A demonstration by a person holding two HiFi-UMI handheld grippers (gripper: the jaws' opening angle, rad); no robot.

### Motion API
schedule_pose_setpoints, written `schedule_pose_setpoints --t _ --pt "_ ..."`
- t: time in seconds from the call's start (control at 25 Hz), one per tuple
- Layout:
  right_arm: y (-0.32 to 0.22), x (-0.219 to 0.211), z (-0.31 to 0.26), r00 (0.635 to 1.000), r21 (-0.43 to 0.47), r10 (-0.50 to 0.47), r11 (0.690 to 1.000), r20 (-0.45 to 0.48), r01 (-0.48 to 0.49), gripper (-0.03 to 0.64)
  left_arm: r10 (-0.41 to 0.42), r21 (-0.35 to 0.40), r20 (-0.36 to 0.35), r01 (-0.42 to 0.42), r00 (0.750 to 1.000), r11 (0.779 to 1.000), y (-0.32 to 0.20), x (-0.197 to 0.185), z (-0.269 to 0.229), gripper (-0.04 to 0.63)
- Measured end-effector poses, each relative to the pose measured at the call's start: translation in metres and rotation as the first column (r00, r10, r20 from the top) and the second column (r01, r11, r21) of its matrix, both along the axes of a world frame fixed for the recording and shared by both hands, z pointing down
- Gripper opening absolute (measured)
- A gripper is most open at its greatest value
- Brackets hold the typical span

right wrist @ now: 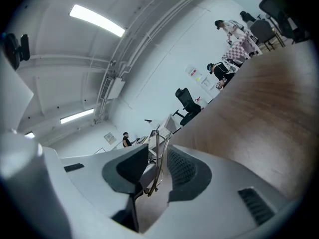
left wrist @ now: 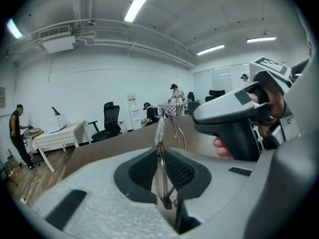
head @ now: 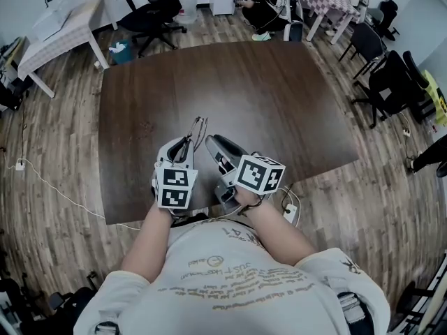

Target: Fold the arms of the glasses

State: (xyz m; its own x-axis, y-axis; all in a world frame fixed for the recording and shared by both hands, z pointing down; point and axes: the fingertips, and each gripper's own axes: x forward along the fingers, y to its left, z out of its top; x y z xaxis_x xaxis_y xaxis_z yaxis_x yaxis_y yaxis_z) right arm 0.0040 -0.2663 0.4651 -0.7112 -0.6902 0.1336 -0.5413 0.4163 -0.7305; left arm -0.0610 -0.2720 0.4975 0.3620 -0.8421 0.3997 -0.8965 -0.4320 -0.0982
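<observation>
Thin wire-framed glasses [head: 198, 127] stand up over the near part of the dark wooden table [head: 244, 89], between the tips of both grippers. My left gripper [head: 187, 144] is shut on them. In the left gripper view the frame [left wrist: 160, 148] runs edge-on between the two dark pads, with the rims sticking out past them. My right gripper [head: 211, 145] comes in from the right, tip to tip with the left one. In the right gripper view a wire part of the glasses [right wrist: 157, 158] sits between its pads, which close on it. The right gripper's handle [left wrist: 234, 128] and a hand fill the right side of the left gripper view.
Black office chairs [head: 150, 12] and a white table [head: 59, 37] stand beyond the far edge. More chairs [head: 387, 82] are at the right. A white power strip [head: 290, 213] and a cable lie on the floor by the near right corner. People stand far off.
</observation>
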Motion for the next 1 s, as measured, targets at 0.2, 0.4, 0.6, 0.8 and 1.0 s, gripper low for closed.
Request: schedule_pose_setpoints --t 0.2,0.4,0.6,0.8,1.0 --pt "0.0 0.003 0.005 0.995 0.042 0.019 0.999 -0.101 -0.015 0.035 -0.057 -0.069 0.009 0.058 0.998 0.996 -0.009 -0.01 0.022 0.054" --pt "-0.004 0.011 0.011 0.987 0.049 0.049 0.998 -0.15 -0.042 0.026 -0.084 -0.143 0.05 0.091 0.995 0.986 -0.02 -0.013 0.046 0.054" --pt "-0.012 0.029 0.024 0.974 0.001 0.096 0.995 -0.203 -0.098 0.026 -0.064 -0.19 0.093 0.08 0.994 0.978 -0.035 -0.007 0.068 0.054" --pt "-0.015 0.041 0.032 0.967 -0.027 0.13 0.99 -0.22 -0.139 0.026 -0.025 -0.223 0.162 0.062 0.986 0.973 -0.05 -0.002 0.097 0.054" --pt "-0.018 0.055 0.036 0.958 -0.043 0.165 0.983 -0.236 -0.18 0.026 0.02 -0.245 0.256 0.045 0.966 0.968 -0.06 0.002 0.129 0.054"
